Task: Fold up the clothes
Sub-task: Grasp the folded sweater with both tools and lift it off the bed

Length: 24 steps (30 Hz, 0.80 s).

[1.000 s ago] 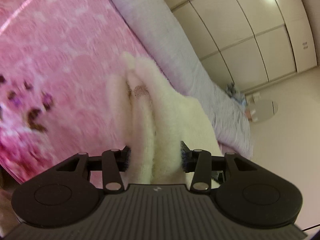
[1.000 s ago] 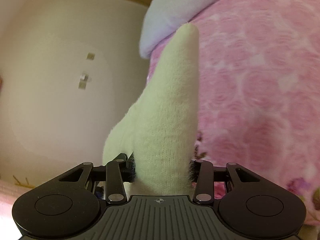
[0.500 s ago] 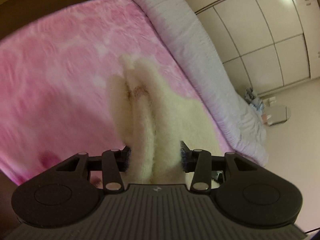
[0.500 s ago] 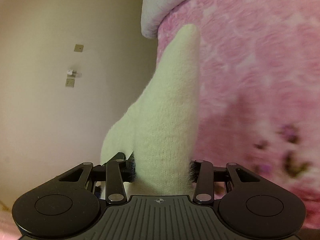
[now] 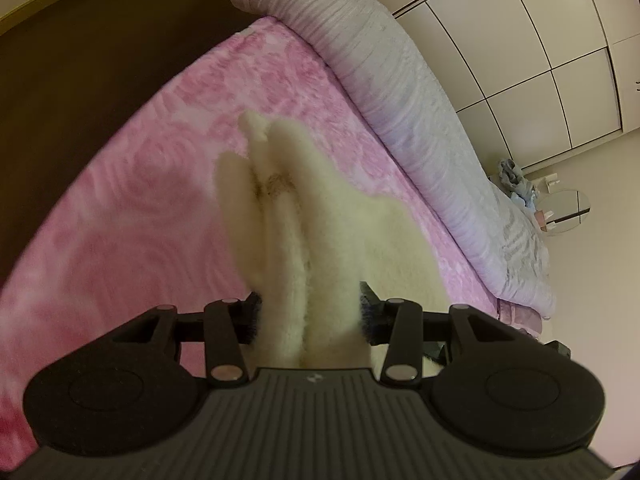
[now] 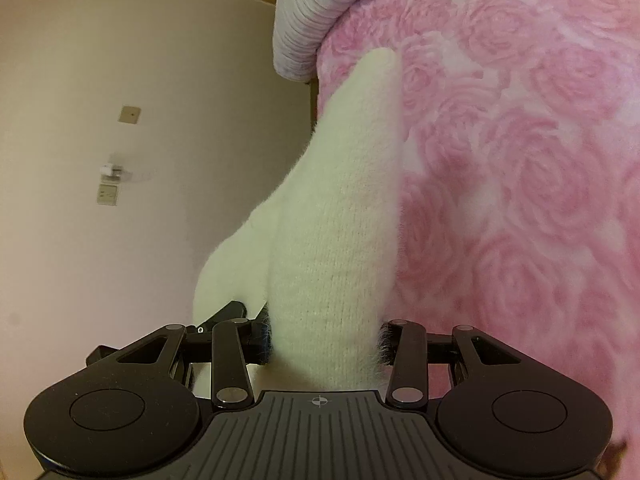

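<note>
A fluffy cream-white knitted garment is bunched between the jaws of my left gripper, which is shut on it above the pink rose-patterned blanket. A small brown mark shows in its folds. In the right wrist view the same cream-white garment stands up between the jaws of my right gripper, also shut on it, beside the pink blanket. The fingertips are hidden by the fabric in both views.
A grey ribbed quilt lies along the bed's far edge; it also shows in the right wrist view. White wardrobe doors and a small round table stand beyond. A beige wall with sockets is on the left.
Both grippers moved over the bed with the garment still held. The left view now shows more of the bed's far end; the right view swung toward the blanket's rose area.
</note>
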### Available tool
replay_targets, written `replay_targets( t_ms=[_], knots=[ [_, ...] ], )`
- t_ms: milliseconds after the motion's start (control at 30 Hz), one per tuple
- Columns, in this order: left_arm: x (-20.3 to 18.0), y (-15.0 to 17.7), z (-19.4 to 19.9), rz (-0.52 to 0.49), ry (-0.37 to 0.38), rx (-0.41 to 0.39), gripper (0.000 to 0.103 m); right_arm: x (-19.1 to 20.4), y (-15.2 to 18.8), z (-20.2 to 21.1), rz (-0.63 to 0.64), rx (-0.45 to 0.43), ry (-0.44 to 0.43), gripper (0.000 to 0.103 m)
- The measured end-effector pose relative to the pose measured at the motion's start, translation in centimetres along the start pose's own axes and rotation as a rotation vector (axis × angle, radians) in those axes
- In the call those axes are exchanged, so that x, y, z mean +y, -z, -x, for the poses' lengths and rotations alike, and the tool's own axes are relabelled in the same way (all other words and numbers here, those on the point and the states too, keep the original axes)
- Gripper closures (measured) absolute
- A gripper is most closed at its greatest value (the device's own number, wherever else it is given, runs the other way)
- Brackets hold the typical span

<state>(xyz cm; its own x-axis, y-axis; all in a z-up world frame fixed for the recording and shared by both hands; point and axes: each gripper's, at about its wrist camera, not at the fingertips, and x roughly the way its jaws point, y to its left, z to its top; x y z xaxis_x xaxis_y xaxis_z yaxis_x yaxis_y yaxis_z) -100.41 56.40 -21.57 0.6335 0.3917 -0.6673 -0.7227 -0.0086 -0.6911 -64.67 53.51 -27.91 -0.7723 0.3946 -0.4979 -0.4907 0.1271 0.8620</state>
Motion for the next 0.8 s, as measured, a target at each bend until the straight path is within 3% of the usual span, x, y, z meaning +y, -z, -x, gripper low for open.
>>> replay_targets(
  t_ms=[300,500,600,667,800],
  knots=[
    [5.1,-7.4,-3.7,-0.091,-0.016,0.000,0.064,-0.5,-3.9,-7.8,0.011,-0.026,0.014,0.062],
    [8.3,-10.0,-6.3,-0.098,-0.013,-0.011,0.064,-0.7,-6.1,-11.4,0.060,-0.016,0.039,0.062],
    [10.2,-10.6,-8.4,-0.090,-0.024,0.004,0.063,-1.2,-6.7,-13.1,0.086,-0.022,0.103,0.060],
    [11.6,-10.8,-9.8,-0.067,-0.059,0.043,0.056,-1.6,-7.0,-14.4,0.084,-0.002,0.207,0.054],
    [12.2,-11.0,-9.2,-0.059,-0.047,0.056,0.055,-1.2,-6.3,-14.4,0.137,-0.010,0.303,0.046]
  ],
)
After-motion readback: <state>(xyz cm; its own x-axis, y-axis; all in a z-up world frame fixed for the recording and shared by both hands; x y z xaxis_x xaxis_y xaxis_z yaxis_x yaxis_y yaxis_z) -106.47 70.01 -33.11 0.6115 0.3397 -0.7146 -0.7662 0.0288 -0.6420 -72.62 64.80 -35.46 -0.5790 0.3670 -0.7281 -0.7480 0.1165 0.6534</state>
